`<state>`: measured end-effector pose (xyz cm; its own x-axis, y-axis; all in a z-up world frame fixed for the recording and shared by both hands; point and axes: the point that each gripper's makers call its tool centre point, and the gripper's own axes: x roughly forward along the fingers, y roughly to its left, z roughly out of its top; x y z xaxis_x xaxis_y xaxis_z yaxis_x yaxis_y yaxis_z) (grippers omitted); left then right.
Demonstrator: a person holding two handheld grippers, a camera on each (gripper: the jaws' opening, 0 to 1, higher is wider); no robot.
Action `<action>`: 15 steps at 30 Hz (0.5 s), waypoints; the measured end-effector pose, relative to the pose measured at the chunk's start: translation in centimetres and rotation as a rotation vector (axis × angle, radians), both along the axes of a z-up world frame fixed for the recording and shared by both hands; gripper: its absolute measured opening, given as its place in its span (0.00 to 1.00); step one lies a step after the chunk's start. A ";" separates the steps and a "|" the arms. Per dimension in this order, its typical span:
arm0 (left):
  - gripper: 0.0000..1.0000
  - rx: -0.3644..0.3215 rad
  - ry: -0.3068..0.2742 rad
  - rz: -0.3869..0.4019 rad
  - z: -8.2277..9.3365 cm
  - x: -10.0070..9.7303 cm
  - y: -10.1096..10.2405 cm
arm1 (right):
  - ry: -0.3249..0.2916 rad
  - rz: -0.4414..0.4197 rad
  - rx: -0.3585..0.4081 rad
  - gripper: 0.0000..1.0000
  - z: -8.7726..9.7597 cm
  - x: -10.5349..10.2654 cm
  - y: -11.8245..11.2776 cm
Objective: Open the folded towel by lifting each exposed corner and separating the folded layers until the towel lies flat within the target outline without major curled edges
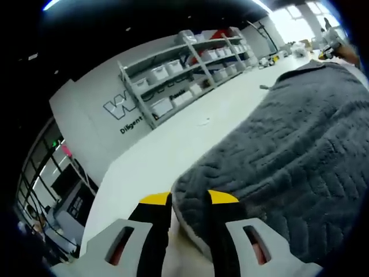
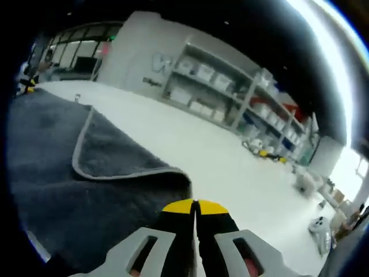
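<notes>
A dark grey plush towel (image 1: 300,156) lies spread over the white table (image 1: 173,144). In the left gripper view its near hemmed corner runs in between the yellow-tipped jaws of my left gripper (image 1: 189,199), which are shut on that corner. At the towel's far end I see the right gripper (image 1: 333,43) with a hand on it. In the right gripper view the towel (image 2: 63,196) has a flap (image 2: 109,147) folded over, edged with a light hem. My right gripper (image 2: 196,206) is at the towel's edge beside that flap, its jaws pressed together on the towel.
Metal shelves with white bins (image 1: 190,69) stand along a white lettered wall behind the table; they also stand in the right gripper view as shelves (image 2: 230,98). Small objects (image 2: 262,151) lie on bare table (image 2: 242,173) to the right of the towel.
</notes>
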<state>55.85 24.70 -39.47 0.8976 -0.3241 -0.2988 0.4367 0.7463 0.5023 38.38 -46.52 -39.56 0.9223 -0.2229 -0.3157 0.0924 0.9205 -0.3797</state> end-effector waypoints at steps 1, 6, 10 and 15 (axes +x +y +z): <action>0.22 0.002 -0.001 0.000 0.0 0.0 0.0 | 0.004 0.018 0.010 0.00 -0.1 -0.4 0.4; 0.21 -0.001 -0.002 -0.002 0.0 -0.1 -0.1 | 0.031 0.054 0.052 0.00 -1.0 -1.5 1.3; 0.22 0.001 -0.005 0.002 0.0 -0.2 -0.1 | 0.062 0.041 0.074 0.00 -2.3 -2.4 1.1; 0.22 -0.017 0.005 0.009 0.0 -0.2 0.0 | 0.063 0.052 0.035 0.00 -2.3 -2.8 1.4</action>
